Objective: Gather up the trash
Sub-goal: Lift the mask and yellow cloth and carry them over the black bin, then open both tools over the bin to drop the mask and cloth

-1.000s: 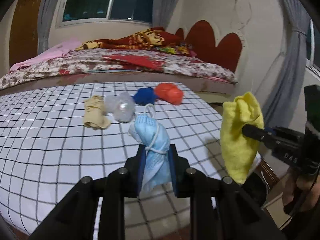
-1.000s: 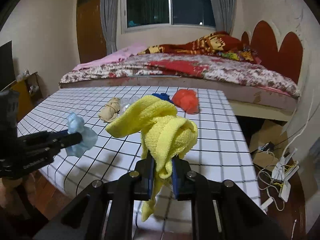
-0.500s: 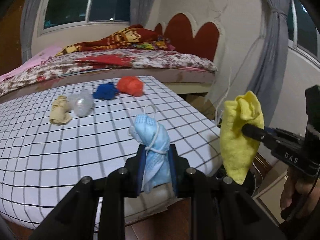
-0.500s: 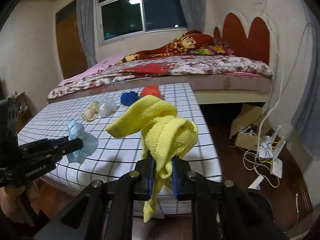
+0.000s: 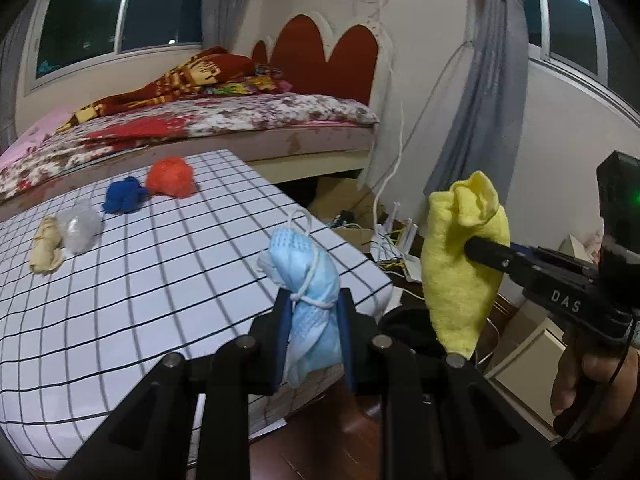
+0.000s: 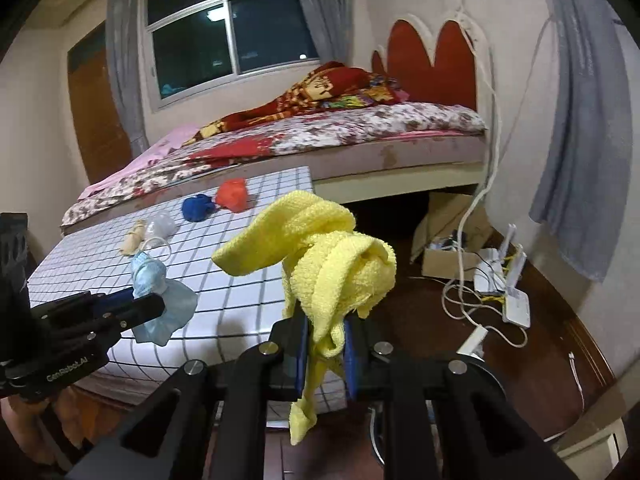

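Left claw (image 5: 314,322) clamped tight on a blue mask (image 5: 308,280), blue pads pressing both sides at the tied waist. The mask sticks up above the jaws, its white ear loop tied round it, lower end hanging below the pads. In the right wrist view the same claw (image 6: 150,306) comes in from the left with the mask (image 6: 160,300) bunched at its tip.

Right claw (image 6: 326,354) clamped on a yellow cloth (image 6: 320,256). Most of the cloth is piled above the jaws, one flap out to the left, a thin tail dangling below. In the left wrist view this claw (image 5: 472,246) enters from the right with the cloth (image 5: 460,264) hanging at its tip, and a hand (image 5: 596,384) grips the handle at lower right.

Both claws sit off the near corner of the checked table (image 5: 160,288), side by side, not touching.

Ahead and left of the left claw, on the table's far part: orange wad (image 5: 171,178), blue wad (image 5: 122,195) just beside it, clear plastic (image 5: 79,229), beige rag (image 5: 45,246) touching the plastic. Same row shows small, ahead-left of the right claw.

Beyond the table is a bed (image 6: 360,128). Right of the right claw, on the floor: white cables and power strips (image 6: 500,284) and a cardboard box (image 6: 452,232). A dark round rim shows just under the yellow cloth; can't tell what it is.
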A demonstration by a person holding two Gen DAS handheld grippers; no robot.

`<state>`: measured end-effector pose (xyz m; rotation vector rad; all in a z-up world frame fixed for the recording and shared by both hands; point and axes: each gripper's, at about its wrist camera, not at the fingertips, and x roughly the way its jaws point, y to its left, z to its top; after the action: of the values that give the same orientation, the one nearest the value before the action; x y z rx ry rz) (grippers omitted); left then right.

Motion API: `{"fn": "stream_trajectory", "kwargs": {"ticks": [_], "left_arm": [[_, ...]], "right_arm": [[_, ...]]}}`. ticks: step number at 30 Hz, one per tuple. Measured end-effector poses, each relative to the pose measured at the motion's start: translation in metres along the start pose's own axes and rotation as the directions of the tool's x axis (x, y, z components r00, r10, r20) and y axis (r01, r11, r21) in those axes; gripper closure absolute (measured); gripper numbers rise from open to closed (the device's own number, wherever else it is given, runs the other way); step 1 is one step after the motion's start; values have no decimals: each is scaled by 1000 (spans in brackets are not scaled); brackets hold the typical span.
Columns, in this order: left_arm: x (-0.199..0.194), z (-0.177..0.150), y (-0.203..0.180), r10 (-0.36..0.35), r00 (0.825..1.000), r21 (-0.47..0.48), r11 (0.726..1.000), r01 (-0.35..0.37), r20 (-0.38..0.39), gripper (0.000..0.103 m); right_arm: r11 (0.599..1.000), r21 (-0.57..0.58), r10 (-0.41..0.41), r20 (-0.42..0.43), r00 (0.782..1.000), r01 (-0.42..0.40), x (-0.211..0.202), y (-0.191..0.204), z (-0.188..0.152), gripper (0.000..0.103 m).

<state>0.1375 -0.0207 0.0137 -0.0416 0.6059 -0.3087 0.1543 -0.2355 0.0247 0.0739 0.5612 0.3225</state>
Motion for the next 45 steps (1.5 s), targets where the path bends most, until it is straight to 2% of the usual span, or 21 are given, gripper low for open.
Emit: {"fn": "stream_trajectory", "kwargs": {"ticks": [12,19,30,38,45], "left_arm": [[22,0,-50,-91,995,59,994,94,-41,79],[44,-7,-83,-160,983,91,981,169,-95,79],[93,-27,-129,-235,951,137,955,264,-201,79],[139,-43,-138,-276,916,117,940,321,-292,79],[171,-58,-143,-304,883,78,932,353,-359,78]], "right_arm": [[994,64,-85,-34,996,87,-14,-52,-20,87],[984,105,-137,-60,989,143,-22,-88,-39,87],[972,142,-166,-151,974,188,-6,-135,-73,87],[975,116,-162,-226,960,191,26,-159,-95,87],[980,110,-126,-303,945,166,60,-174,-114,87]]}}
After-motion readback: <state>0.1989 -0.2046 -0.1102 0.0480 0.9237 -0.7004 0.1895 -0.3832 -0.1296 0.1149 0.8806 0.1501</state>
